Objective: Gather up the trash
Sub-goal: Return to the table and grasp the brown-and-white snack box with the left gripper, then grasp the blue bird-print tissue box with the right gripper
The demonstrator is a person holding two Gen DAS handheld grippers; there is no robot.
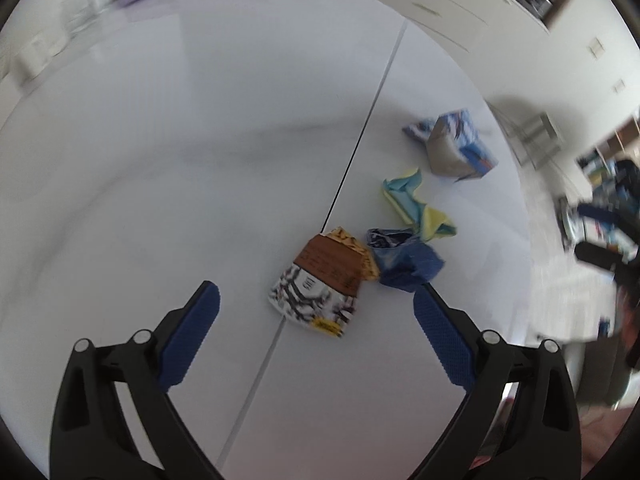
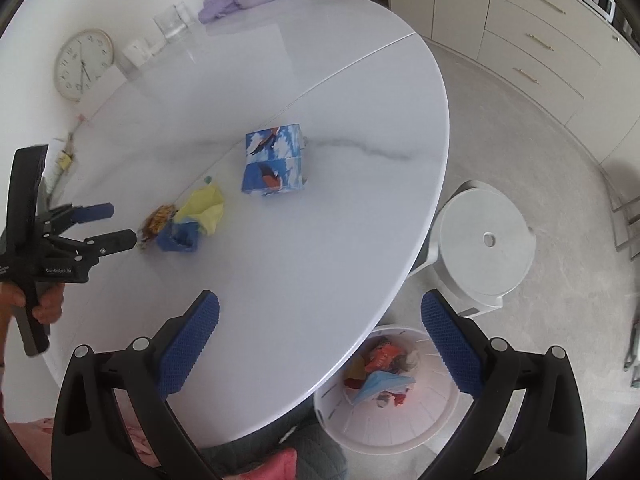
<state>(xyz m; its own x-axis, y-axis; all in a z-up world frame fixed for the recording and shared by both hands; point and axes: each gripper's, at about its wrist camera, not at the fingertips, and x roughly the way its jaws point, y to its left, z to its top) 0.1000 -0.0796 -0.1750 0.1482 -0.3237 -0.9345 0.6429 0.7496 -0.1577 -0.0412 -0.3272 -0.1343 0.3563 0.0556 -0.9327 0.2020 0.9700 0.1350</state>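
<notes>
Wall clock, white stool, glasses

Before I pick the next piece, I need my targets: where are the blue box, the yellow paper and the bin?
Blue box (image 2: 273, 160): right wrist view, on its front face.
Yellow paper (image 2: 205, 206): right wrist view, on its crumpled middle.
Bin (image 2: 404, 432): right wrist view, on its inner wall.

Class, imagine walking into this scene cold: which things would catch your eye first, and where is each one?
A bright cluster of trash on the white table stands out: a blue box with bird pictures, a crumpled yellow paper, a crumpled blue wrapper and a brown-and-white carton. The open left gripper points at that carton. On the floor beside the table, a white basket already holds colourful scraps.
</notes>
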